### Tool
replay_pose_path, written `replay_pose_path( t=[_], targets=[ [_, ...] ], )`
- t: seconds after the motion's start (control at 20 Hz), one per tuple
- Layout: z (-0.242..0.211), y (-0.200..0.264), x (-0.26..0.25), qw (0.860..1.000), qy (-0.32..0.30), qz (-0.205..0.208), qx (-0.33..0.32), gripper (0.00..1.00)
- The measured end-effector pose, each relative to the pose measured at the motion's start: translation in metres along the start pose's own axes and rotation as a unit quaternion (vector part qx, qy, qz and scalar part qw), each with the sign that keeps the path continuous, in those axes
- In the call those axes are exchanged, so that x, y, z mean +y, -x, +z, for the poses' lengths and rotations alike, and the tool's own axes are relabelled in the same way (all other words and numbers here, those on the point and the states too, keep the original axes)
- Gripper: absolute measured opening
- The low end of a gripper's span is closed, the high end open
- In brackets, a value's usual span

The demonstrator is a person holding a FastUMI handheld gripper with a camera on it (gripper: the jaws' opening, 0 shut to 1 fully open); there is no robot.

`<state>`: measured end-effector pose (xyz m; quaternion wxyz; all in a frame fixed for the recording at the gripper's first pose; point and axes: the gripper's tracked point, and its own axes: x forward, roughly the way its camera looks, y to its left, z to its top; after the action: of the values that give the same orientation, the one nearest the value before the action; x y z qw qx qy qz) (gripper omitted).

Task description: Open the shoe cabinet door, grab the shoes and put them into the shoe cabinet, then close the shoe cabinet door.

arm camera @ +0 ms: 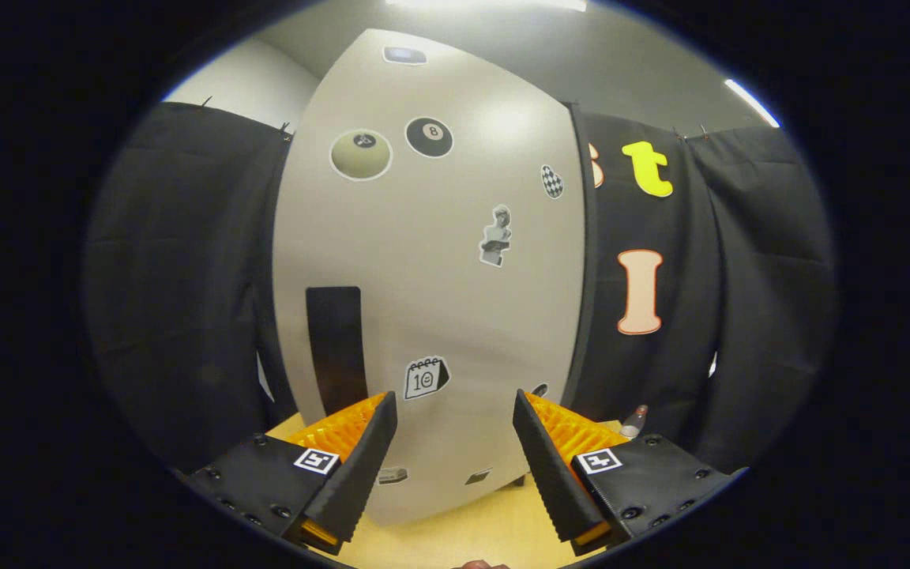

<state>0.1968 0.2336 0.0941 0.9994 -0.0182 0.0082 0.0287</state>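
The shoe cabinet's pale door [431, 261] stands shut straight ahead, dotted with stickers. A dark vertical handle [335, 348] runs down its left side, just above and beyond my left finger. My gripper [455, 411] is open close in front of the door, with nothing between its fingers. A bit of a shoe [633, 421] peeks out beyond my right finger, at the cabinet's right foot.
The cabinet stands on a light wooden surface [486, 533]. Black cloth [178, 300] hangs on both sides of the cabinet. A fingertip of a person's hand [480, 564] shows at the very bottom, under the fingers.
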Motion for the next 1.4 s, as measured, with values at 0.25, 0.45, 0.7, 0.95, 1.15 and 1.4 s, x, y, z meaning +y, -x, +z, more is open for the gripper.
replay_pose_path(
  t=[0.25, 0.45, 0.7, 0.95, 1.15, 1.4],
  targets=[
    [0.001, 0.0, 0.019, 1.0, 0.005, 0.014, -0.005, 0.93],
    [0.005, 0.008, 0.027, 1.0, -0.006, 0.018, -0.016, 0.93],
    [0.004, 0.023, 0.037, 0.999, 0.0, 0.022, -0.026, 0.93],
    [-0.013, 0.045, 0.047, 1.0, 0.002, 0.026, -0.015, 0.93],
    [-0.027, 0.062, 0.048, 1.0, -0.009, 0.026, -0.013, 0.93],
    [-0.029, 0.074, 0.031, 1.0, 0.004, -0.001, -0.026, 0.93]
  ],
)
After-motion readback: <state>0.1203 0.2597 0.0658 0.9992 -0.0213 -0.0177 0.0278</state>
